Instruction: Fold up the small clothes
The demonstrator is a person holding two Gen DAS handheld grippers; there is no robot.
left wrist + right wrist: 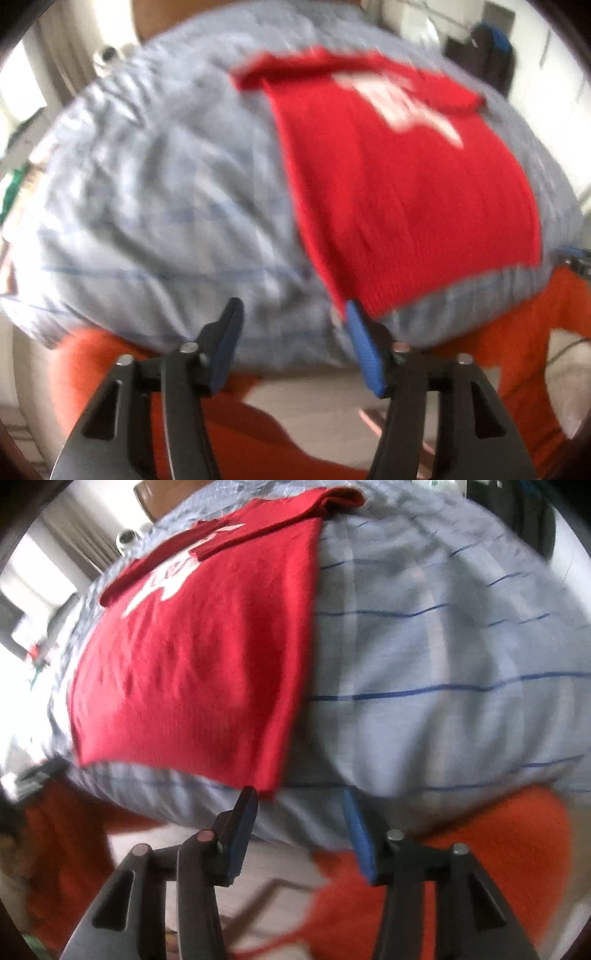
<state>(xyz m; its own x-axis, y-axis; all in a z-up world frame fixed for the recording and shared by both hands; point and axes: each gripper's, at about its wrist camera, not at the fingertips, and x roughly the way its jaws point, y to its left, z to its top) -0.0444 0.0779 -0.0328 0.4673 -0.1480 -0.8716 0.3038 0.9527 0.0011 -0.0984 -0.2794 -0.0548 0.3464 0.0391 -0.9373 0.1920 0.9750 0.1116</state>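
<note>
A red shirt [399,192] lies flat on the blue-striped sheet [443,664], both the left claw [293,317] and right claw [299,805] spread at its near corners

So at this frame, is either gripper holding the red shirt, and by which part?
Nothing is held. The left gripper and right gripper are both open at the near hem corners of the red shirt, with no cloth between the jaws.
</note>
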